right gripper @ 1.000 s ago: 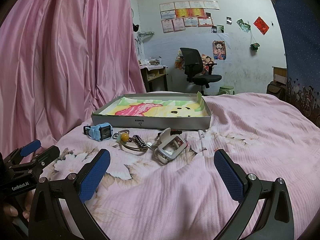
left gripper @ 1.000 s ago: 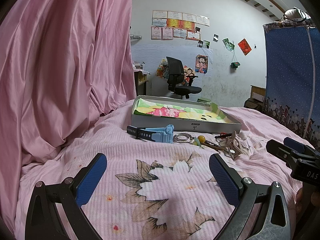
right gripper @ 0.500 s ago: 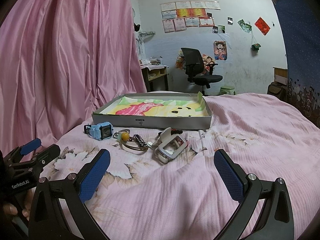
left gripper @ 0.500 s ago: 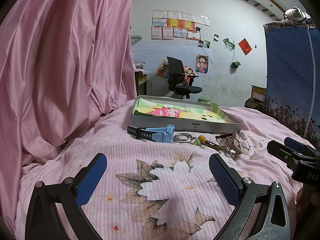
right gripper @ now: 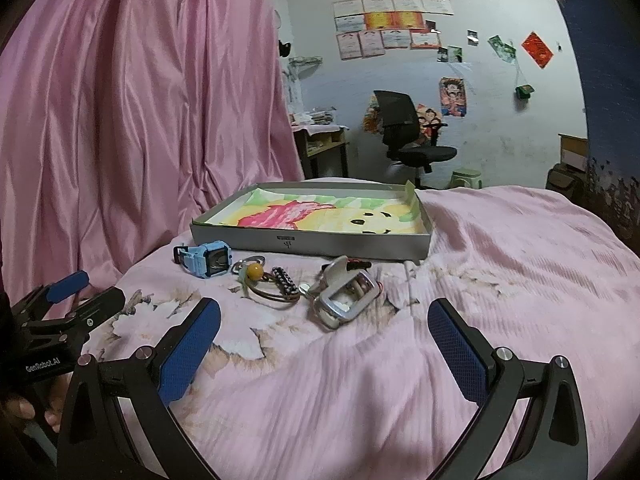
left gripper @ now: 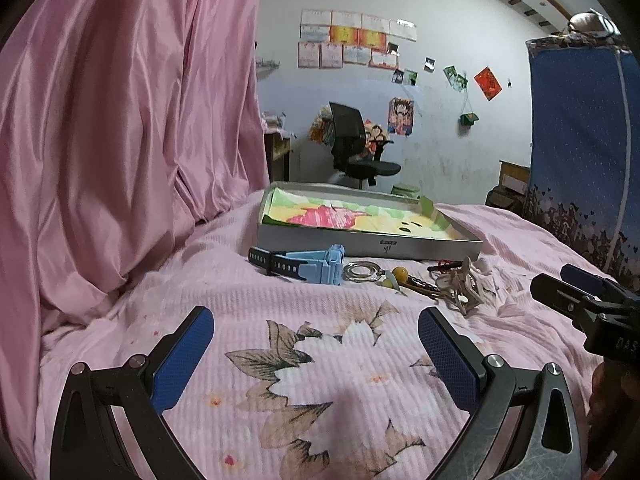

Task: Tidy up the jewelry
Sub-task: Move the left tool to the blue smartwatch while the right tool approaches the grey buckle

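Nothing is sorted yet, judging by the layout. The shallow grey cardboard tray (right gripper: 312, 243) with its colourful drawn lining is sitting empty on the pink floral bedspread (right gripper: 500, 264). Just in front of it, the jewellery is lying in a loose row: a light-blue plastic wristwatch (right gripper: 202, 263), a silver hair claw (right gripper: 347, 300), a corded bracelet with an amber bead (right gripper: 269, 280). The left gripper (left gripper: 316, 356) and right gripper (right gripper: 325, 346) are both hovering spread apart, holding nothing.

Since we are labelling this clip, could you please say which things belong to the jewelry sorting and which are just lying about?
Belong: shallow box, blue watch, clear ring, amber bead, cord bracelet, silver clasp.
Lying about: office chair, pink curtain, wall papers.
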`<state>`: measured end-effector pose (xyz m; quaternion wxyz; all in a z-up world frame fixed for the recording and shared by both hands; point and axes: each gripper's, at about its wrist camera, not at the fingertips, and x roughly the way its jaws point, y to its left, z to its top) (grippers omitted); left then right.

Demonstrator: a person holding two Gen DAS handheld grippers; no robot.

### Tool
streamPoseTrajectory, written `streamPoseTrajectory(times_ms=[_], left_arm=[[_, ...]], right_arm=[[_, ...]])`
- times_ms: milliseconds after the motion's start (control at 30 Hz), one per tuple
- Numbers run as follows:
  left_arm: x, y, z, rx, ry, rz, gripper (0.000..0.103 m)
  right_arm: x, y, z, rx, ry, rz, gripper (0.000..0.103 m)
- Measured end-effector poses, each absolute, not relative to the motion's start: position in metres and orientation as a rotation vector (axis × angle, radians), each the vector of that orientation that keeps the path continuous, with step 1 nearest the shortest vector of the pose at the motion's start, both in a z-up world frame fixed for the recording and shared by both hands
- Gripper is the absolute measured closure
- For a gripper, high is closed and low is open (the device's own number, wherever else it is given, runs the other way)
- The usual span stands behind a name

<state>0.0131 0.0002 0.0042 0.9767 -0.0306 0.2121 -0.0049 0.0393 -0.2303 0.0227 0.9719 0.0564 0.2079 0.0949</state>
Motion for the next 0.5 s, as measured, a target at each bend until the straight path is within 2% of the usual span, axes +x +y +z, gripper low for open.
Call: streamPoseTrajectory(times_ms=[500], left_arm=[[0.105, 0.007, 0.017, -0.053, 0.655, -0.056, 0.000]], right_arm=[[0.110, -0.240, 0.032, 0.113, 0.568, 0.256, 0.001]])
